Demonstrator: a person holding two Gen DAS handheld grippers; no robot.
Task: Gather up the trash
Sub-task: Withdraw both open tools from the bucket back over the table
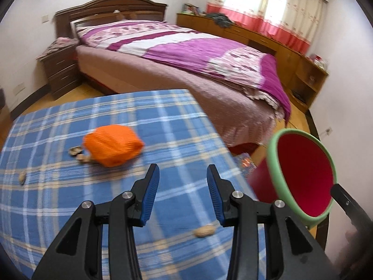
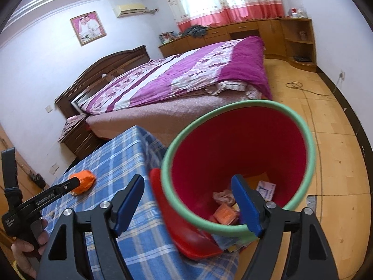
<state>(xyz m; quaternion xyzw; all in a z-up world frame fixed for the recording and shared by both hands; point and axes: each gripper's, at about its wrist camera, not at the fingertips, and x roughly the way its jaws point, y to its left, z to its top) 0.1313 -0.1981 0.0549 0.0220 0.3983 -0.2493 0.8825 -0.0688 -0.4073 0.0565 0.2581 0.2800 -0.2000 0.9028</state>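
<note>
Table (image 1: pixel 70 210) under blue plaid cloth | red bin (image 2: pixel 233 144), green rim, at its right edge, base hidden, scraps inside blurred | orange wad (image 1: pixel 112 145) mid-table | peanut shell (image 1: pixel 205 231) near front | left gripper (image 1: pixel 183 177) spread, empty | right gripper (image 2: pixel 188 186) straddles bin rim, grip unclear.

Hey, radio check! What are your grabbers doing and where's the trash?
Left gripper open, empty. Right gripper straddling red bin rim. Orange wad, peanut shells on table. Path clear.

Open left claw (image 1: pixel 183 182) above peanut (image 1: pixel 204 231).

Checked tablecloth (image 1: pixel 70 210) bears orange wad (image 1: pixel 113 145), peanut shells (image 1: pixel 205 231).
</note>
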